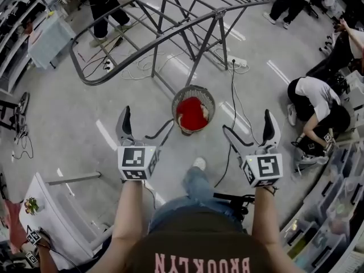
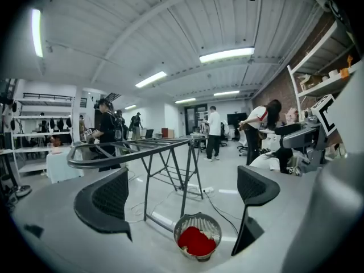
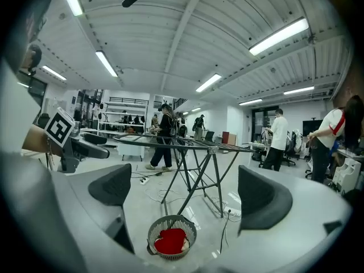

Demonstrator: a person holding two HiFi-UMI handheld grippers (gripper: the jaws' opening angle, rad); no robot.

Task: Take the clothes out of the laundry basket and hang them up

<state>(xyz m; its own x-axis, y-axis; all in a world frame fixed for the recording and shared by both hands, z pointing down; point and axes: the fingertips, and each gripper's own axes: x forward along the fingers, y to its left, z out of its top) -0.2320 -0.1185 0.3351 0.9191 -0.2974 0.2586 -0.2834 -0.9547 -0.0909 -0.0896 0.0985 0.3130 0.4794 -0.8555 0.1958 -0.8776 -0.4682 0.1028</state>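
One laundry basket [image 1: 193,92] sits near the drying rack [image 1: 170,21], red cloth [image 1: 191,114] inside; left gripper [image 1: 145,131] and right gripper [image 1: 247,134] both spread wide, empty.

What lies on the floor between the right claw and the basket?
A black cable runs between the right claw and the basket; otherwise that stretch is bare. The head view shows it best.
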